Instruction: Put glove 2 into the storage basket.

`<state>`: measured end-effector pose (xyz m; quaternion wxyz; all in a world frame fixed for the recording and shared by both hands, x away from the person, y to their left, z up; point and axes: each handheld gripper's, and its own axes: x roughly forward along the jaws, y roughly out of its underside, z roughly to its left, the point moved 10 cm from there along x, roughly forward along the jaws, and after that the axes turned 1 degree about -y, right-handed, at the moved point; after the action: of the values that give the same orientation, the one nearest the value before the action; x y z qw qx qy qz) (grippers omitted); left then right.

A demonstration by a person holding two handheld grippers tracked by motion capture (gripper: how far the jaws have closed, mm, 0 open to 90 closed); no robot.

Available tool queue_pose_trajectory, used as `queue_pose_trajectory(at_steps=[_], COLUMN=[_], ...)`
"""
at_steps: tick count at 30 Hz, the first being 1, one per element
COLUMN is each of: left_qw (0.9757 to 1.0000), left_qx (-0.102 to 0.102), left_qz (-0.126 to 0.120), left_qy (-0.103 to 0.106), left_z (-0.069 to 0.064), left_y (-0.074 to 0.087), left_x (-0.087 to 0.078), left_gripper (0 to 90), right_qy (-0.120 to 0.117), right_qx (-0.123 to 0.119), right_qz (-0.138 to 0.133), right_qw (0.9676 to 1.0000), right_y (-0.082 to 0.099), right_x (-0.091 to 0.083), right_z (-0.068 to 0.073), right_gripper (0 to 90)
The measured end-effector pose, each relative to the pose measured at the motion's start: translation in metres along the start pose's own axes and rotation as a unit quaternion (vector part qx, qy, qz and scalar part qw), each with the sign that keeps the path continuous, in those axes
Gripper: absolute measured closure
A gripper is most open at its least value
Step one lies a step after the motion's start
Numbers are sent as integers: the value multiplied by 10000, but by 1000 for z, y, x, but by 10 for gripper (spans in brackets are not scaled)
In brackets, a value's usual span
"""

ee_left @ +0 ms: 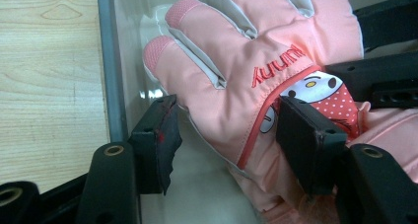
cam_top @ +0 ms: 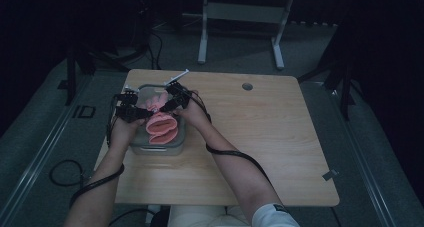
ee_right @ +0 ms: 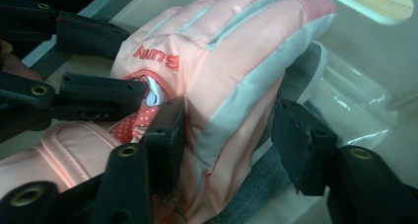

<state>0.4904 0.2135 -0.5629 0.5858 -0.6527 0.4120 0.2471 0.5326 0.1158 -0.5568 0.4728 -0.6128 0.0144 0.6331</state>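
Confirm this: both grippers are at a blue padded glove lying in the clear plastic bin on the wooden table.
Not quite: the padded glove is pink with grey trim, not blue, as the left gripper view shows. The rest holds: the left gripper and right gripper are at it, and it lies in the clear plastic bin on the wooden table.

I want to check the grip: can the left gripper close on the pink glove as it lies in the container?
Probably yes. The left gripper already has its jaws on both sides of the glove, with nothing between them. The right gripper straddles the other edge, apart from it.
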Motion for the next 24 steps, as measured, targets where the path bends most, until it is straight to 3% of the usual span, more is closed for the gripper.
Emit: queue_pose_trajectory(at_steps=[5, 8, 10, 13, 20, 24], left_qw=[9998, 10000, 9999, 9993, 9993, 9998], left_qx=[105, 8, 113, 343, 340, 205], left_qz=[74, 60, 73, 90, 96, -24], left_qy=[-135, 0, 18, -126, -73, 6], left_z=[-4, -8, -12, -17, -18, -14], left_y=[3, 5, 5, 6, 4, -4], left_x=[-1, -1, -1, 1, 0, -9], left_gripper=[428, 440, 441, 442, 424, 389], right_qy=[35, 32, 107, 202, 141, 39], right_qx=[-137, -124, -156, -215, -146, -121], right_qz=[99, 116, 139, 175, 99, -19], right_qw=[9999, 9999, 9997, 9994, 9997, 9999], right_y=[2, 4, 5, 9, 11, 4], right_x=[1, 1, -2, -4, -8, -14], right_z=[4, 3, 0, -4, -6, -2], right_gripper=[513, 478, 444, 429, 431, 439])
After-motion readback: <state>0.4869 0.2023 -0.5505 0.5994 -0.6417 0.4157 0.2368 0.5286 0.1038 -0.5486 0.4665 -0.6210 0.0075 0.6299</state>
